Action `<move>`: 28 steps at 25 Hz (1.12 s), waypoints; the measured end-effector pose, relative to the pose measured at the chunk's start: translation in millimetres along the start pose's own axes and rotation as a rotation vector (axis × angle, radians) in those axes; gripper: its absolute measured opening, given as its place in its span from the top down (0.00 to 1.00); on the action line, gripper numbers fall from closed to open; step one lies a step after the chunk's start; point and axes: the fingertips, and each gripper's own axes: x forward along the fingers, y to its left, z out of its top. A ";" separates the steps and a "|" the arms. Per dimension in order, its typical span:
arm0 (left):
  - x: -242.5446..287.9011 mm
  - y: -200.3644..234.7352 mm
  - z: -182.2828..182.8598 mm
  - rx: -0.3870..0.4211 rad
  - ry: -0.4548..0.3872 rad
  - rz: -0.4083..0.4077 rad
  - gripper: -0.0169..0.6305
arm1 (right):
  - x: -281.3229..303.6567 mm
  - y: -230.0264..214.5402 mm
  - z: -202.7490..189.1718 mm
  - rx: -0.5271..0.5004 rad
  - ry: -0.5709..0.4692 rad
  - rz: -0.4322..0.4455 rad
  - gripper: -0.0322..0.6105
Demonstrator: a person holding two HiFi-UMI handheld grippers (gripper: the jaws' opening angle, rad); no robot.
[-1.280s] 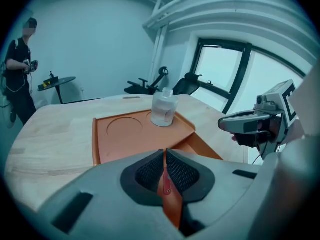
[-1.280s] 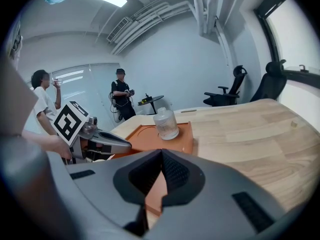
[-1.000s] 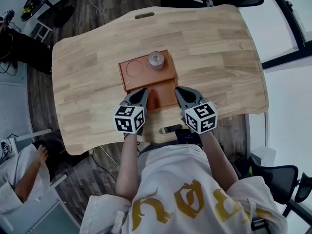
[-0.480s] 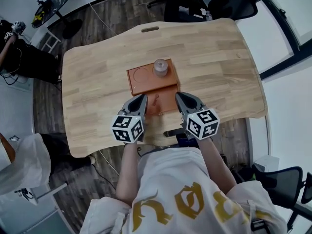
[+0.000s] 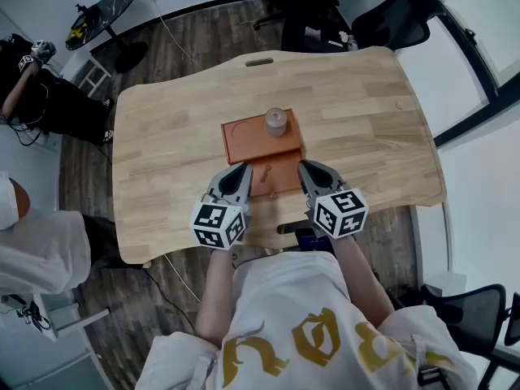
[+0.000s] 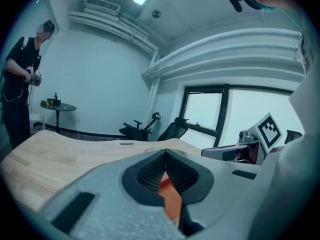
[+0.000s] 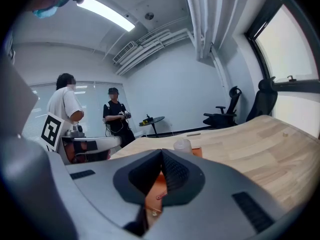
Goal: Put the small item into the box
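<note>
An orange-brown box [image 5: 244, 140] lies open in the middle of the wooden table [image 5: 162, 153]. Its far half holds a clear round container [image 5: 276, 122], also seen in the right gripper view [image 7: 183, 145]. A small thin hooked item [image 5: 266, 172] lies in the near half. My left gripper [image 5: 241, 169] sits at the near half's left edge, shut and holding nothing [image 6: 165, 154]. My right gripper [image 5: 304, 167] sits at its right edge, also shut and holding nothing [image 7: 161, 151]. Through the right jaws' gap the small item [image 7: 159, 196] shows on the orange surface.
A slot handle [image 5: 260, 61] is cut in the table's far edge. Office chairs [image 5: 390, 23] stand beyond the far side. One person [image 5: 32, 71] stands at the far left, another [image 5: 36, 250] at the near left. A small round side table [image 5: 101, 10] is behind.
The head view has shifted, so the table sits further right and lower in the picture. Both grippers keep their places beside the box's near half. The person at the left has moved.
</note>
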 end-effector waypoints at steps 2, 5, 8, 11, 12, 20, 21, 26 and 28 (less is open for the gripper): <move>-3.6 0.6 2.5 0.004 -0.017 0.009 0.96 | 0.3 3.7 -0.2 -0.009 -0.001 0.007 0.93; -6.8 0.5 1.9 0.003 -0.019 0.017 0.96 | -1.6 6.7 -1.4 -0.031 0.002 0.006 0.93; -9.3 -0.5 2.7 0.007 -0.024 0.016 0.96 | -3.9 6.6 -2.7 -0.055 0.012 -0.007 0.93; -9.7 1.3 2.2 0.001 -0.022 0.016 0.96 | -6.3 6.1 -3.6 -0.060 0.014 -0.015 0.93; -9.5 1.9 1.9 -0.002 -0.022 0.016 0.96 | -7.0 5.6 -4.0 -0.061 0.014 -0.017 0.93; 2.1 -8.4 -4.2 0.010 -0.001 0.002 0.96 | -14.0 -7.2 -4.3 -0.054 0.012 -0.036 0.93; 3.2 -7.5 -5.6 0.001 0.004 0.009 0.96 | -14.2 -8.2 -4.3 -0.051 0.012 -0.037 0.93; 9.0 2.8 -9.5 -0.029 0.025 0.050 0.96 | -12.8 -13.2 -4.1 -0.046 0.015 -0.033 0.93; 11.1 3.6 -9.8 -0.033 0.026 0.048 0.96 | -11.3 -14.5 -5.0 -0.050 0.021 -0.027 0.93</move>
